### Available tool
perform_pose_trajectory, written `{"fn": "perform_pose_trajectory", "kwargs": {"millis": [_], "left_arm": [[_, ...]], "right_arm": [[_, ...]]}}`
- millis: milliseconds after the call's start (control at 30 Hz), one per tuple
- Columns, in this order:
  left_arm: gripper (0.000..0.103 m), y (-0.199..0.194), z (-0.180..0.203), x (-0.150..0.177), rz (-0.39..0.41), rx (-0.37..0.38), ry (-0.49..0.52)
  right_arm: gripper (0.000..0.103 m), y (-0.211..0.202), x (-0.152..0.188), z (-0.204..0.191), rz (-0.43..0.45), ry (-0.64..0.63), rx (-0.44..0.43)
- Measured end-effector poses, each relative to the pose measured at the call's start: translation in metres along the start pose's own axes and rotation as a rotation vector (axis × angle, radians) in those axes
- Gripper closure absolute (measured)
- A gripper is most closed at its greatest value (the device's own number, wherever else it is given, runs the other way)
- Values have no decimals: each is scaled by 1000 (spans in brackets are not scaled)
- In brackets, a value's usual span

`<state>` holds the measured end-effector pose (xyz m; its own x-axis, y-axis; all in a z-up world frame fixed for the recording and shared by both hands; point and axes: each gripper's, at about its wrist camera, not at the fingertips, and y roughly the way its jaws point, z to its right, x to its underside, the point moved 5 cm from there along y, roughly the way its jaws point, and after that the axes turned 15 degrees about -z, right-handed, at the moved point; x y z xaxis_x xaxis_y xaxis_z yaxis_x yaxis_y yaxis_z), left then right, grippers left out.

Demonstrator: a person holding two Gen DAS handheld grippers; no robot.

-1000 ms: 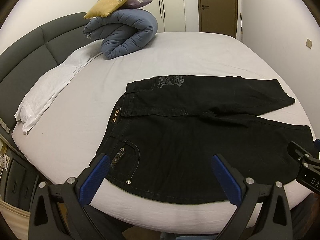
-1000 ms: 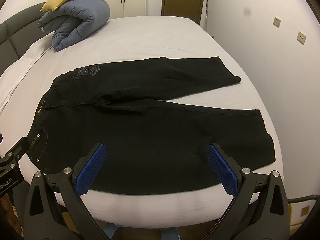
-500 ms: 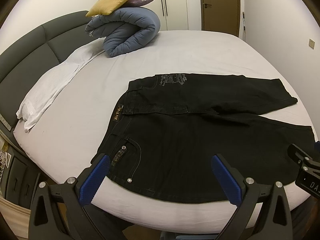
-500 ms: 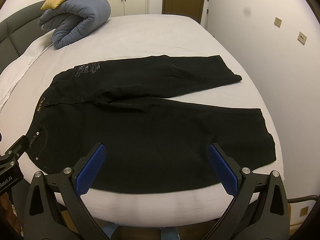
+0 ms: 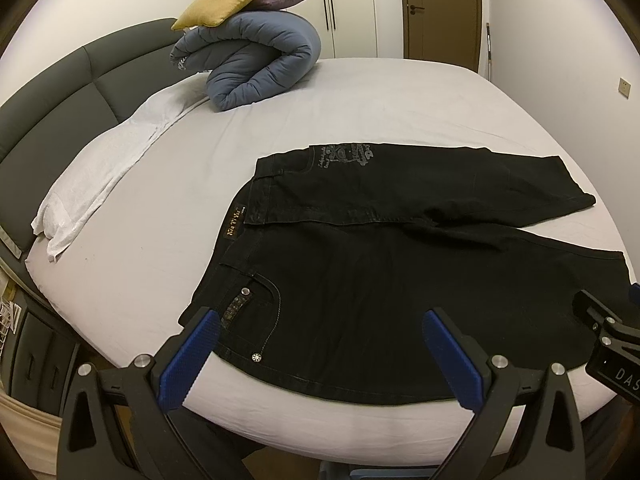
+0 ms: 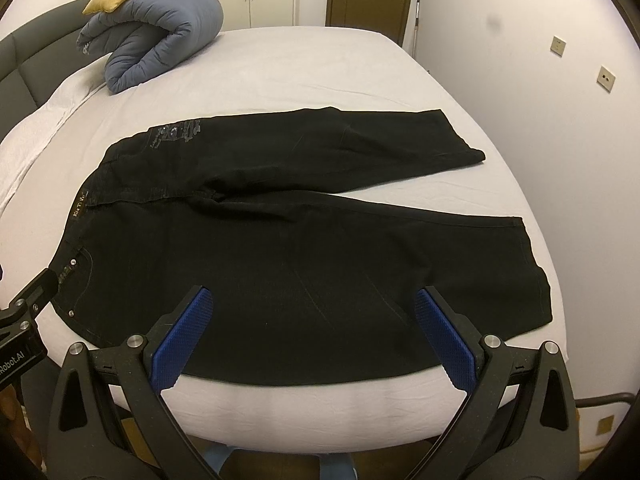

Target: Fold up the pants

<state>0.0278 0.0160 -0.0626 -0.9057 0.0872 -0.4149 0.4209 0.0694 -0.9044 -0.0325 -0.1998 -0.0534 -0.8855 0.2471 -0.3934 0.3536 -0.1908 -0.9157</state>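
Observation:
Black pants (image 5: 384,264) (image 6: 288,240) lie spread flat on the bed, waistband to the left, both legs running right and splayed apart. My left gripper (image 5: 320,344) hovers open over the near edge by the waist pocket, nothing between its blue pads. My right gripper (image 6: 312,324) hangs open above the near leg's lower edge, also holding nothing. Each gripper's body shows at the edge of the other's view.
The bed sheet (image 5: 168,208) (image 6: 320,72) is pale grey. A rolled blue duvet (image 5: 256,64) (image 6: 160,36) with a yellow cushion (image 5: 228,0) on top sits at the far left. A white cloth (image 5: 108,172) lies along the dark headboard (image 5: 52,92). A wall is close on the right.
Both grippers have drawn back and lifted slightly, so the pants sit a little farther away in each view. The pants have not moved, and both grippers stay open.

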Motion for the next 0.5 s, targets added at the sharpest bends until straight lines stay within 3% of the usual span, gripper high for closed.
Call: {"fn": "perform_pose_trajectory", "kwargs": {"millis": [500], "left_arm": [[0, 8, -5, -3, -17, 28, -8]], "right_arm": [[0, 9, -2, -3, -19, -11, -6]]}}
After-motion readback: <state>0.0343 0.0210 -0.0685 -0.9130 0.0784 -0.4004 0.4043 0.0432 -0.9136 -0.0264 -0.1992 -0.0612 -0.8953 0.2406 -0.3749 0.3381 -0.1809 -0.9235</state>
